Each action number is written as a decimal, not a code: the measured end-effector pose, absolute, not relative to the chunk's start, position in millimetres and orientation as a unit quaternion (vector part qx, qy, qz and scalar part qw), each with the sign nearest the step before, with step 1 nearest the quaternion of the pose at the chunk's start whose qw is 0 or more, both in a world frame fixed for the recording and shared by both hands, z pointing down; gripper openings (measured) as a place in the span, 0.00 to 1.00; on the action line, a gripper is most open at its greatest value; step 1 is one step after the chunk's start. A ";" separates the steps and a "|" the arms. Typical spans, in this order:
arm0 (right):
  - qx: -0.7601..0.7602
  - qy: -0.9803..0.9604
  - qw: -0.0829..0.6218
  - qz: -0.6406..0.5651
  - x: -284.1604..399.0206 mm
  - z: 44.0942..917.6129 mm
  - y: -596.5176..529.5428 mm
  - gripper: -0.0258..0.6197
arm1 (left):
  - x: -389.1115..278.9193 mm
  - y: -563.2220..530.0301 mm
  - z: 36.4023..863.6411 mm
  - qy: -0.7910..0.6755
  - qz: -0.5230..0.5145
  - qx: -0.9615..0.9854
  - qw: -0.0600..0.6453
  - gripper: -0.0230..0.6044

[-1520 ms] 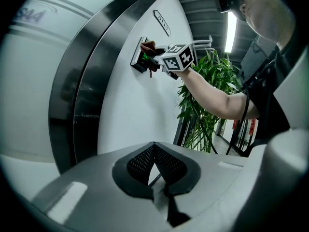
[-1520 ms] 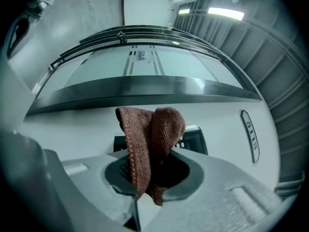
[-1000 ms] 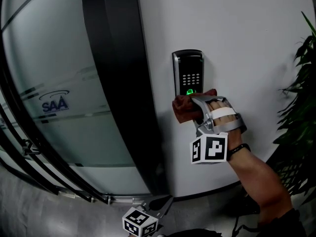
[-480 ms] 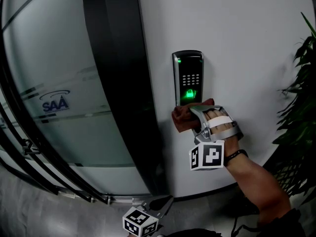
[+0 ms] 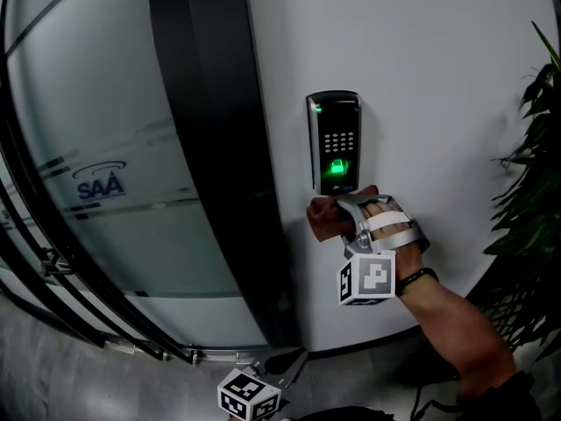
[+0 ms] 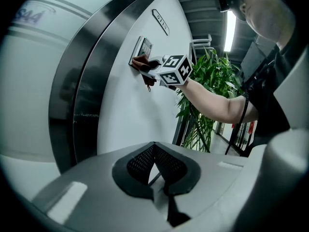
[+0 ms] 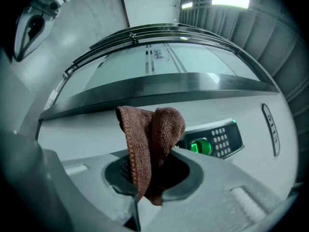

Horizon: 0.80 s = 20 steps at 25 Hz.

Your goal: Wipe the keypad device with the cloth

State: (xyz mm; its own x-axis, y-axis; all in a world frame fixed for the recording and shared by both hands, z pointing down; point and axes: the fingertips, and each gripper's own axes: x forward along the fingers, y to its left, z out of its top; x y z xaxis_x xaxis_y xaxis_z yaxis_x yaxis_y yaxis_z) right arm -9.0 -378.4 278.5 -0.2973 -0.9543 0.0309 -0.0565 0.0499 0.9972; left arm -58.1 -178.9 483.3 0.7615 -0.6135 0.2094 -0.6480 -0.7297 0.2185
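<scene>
A black keypad device [image 5: 334,140] with a green-lit sensor is mounted on the white wall; it also shows in the right gripper view [image 7: 217,140] and, small, in the left gripper view [image 6: 143,48]. My right gripper [image 5: 337,213] is shut on a brown cloth [image 5: 326,217], held just below the device's lower edge. The cloth [image 7: 149,144] hangs folded out of the jaws. My left gripper [image 6: 155,170] hangs low near the floor, shut with nothing in it; only its marker cube [image 5: 249,395] shows in the head view.
A dark door frame [image 5: 223,147] and a curved frosted glass panel [image 5: 88,147] stand left of the device. A leafy plant [image 5: 530,191] fills the right edge. A person's forearm [image 5: 451,318] carries the right gripper.
The right gripper and cloth have slid down off the keypad's lower part, uncovering the green sensor. The left gripper has stayed put.
</scene>
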 end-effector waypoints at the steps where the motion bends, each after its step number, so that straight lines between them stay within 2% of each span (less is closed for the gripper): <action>1: 0.420 -0.602 0.418 -0.536 -8.6 282.1 -378.4 0.13 | -58.5 -178.2 481.9 -0.340 0.061 0.928 0.140 0.06; 5: 0.409 -0.630 0.409 -0.517 -9.7 273.8 -365.1 0.13 | -61.6 -176.6 483.2 -0.342 0.060 0.927 0.143 0.06; 12: 0.448 -0.588 0.348 -0.577 -13.8 172.5 -338.8 0.13 | -61.4 -178.6 483.1 -0.342 0.055 0.927 0.143 0.06; 20: 0.481 -0.507 0.328 -0.636 -20.1 90.5 -349.0 0.13 | -63.3 -177.4 481.1 -0.345 0.048 0.927 0.143 0.06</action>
